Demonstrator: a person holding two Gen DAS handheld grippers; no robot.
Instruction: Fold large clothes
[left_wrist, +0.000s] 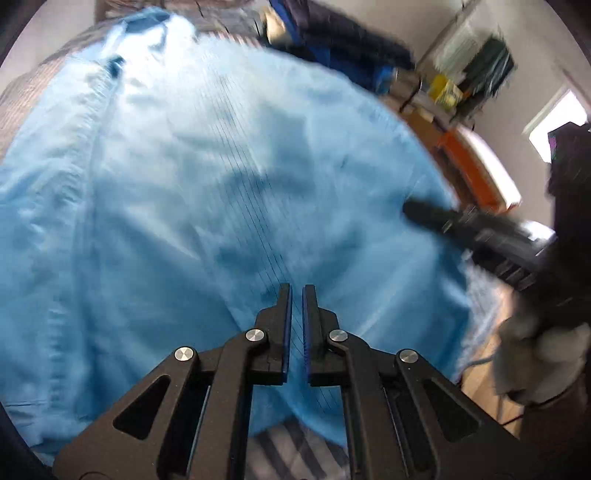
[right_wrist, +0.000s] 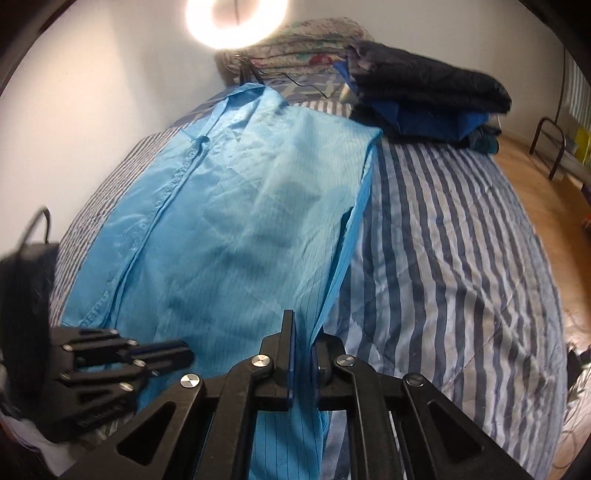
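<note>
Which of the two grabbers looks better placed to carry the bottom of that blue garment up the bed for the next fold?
Probably both together. The right gripper is pinched on the hem of the blue garment by its outer edge, and the left gripper is closed on the hem too. Neither alone seems better.

Left black two-finger gripper (left_wrist: 297, 295): jaws pinched almost together on a thin layer of light blue pinstriped fabric (left_wrist: 207, 177), angled steeply down. Right black two-finger gripper (right_wrist: 303, 325): jaws clamped on the same fabric's edge, a fold running up between its blue-lined pads (right_wrist: 291, 354), also pitched down. Left unit sits just left of the right one, close but apart. Grey-sleeved hand (left_wrist: 535, 350) holds the right unit, blurred.
</note>
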